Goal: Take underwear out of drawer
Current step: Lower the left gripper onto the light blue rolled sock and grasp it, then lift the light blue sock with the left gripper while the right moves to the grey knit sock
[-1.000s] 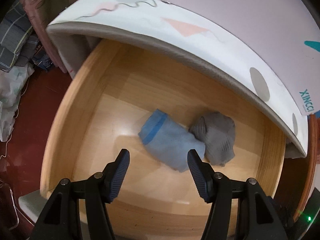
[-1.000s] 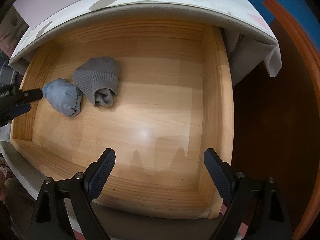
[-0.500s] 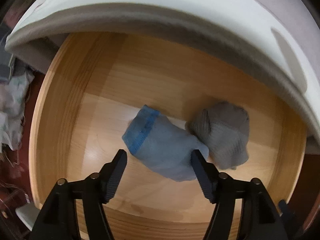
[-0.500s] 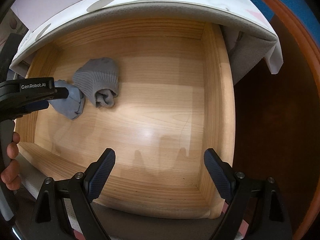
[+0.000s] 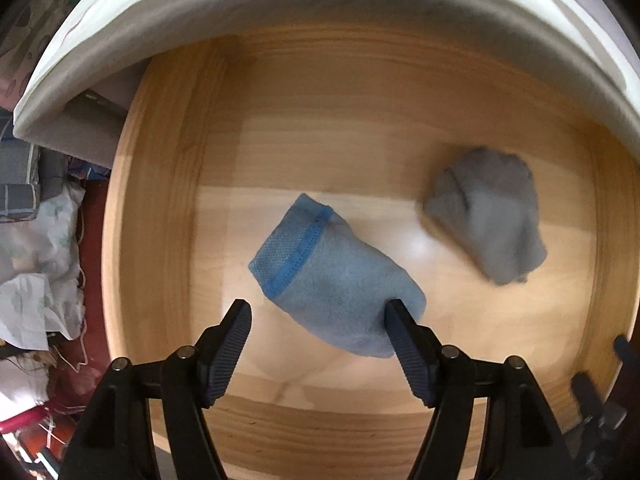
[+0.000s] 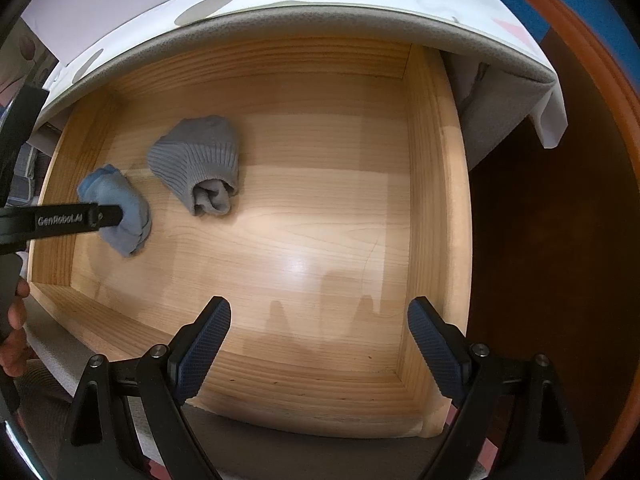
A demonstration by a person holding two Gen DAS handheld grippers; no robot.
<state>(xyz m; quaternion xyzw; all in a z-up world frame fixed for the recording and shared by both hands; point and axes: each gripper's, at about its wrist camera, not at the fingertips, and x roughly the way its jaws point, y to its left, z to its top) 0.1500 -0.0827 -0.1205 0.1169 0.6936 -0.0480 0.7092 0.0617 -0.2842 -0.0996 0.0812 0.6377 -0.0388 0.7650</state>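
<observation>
A rolled light-blue underwear [image 5: 336, 280] with a darker blue band lies on the floor of the open wooden drawer [image 5: 168, 200]. A rolled grey underwear [image 5: 488, 212] lies to its right, apart from it. My left gripper [image 5: 318, 316] is open, with the near end of the blue roll between its fingers; its right fingertip touches the roll. In the right wrist view the blue roll [image 6: 120, 208] sits behind the left gripper's finger [image 6: 72, 220], and the grey roll [image 6: 200, 168] lies beside it. My right gripper [image 6: 318, 320] is open and empty above the drawer's front right.
The drawer [image 6: 432, 200] has wooden walls all round and a white patterned cloth [image 6: 280, 4] hanging over the tabletop above it. Piled clothes [image 5: 32, 240] lie outside the drawer on the left. A dark floor and orange rim [image 6: 580, 60] are on the right.
My left gripper has moved down and forward into the drawer, and the blue roll now sits between its open fingers. The right gripper has stayed still.
</observation>
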